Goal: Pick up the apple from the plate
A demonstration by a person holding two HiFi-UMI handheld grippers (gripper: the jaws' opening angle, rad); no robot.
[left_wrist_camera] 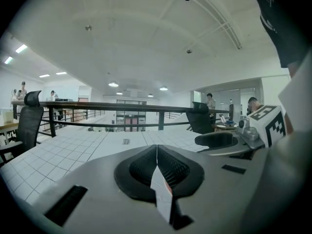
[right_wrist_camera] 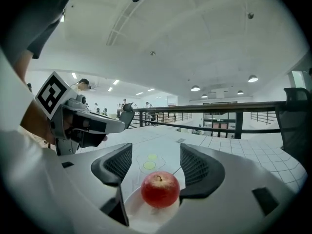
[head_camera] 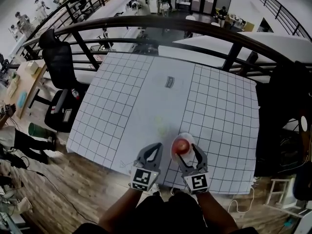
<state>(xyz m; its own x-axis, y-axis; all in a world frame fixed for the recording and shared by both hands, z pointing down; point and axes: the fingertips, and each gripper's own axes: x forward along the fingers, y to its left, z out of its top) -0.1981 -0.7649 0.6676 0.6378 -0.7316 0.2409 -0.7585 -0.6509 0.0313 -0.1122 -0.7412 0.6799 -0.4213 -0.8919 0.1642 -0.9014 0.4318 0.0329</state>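
Note:
A red apple (head_camera: 182,145) (right_wrist_camera: 160,189) rests on a small white plate (head_camera: 188,136) (right_wrist_camera: 141,213) near the front edge of the gridded table (head_camera: 122,101). My right gripper (head_camera: 188,153) (right_wrist_camera: 156,165) stands open around the apple, one jaw on each side. The right-hand pad sits close against the apple and a gap shows on the other side. My left gripper (head_camera: 153,151) (left_wrist_camera: 157,165) hovers just left of the plate, shut, with nothing between its pads (left_wrist_camera: 170,168). It appears in the right gripper view as the left gripper (right_wrist_camera: 80,125), beside the plate.
Pale yellow-green circular marks (head_camera: 161,128) (right_wrist_camera: 149,165) lie on the table beyond the plate. A small black label (head_camera: 169,82) sits mid-table. A dark railing (head_camera: 161,24) runs behind the table, and a black office chair (head_camera: 61,77) stands at its left.

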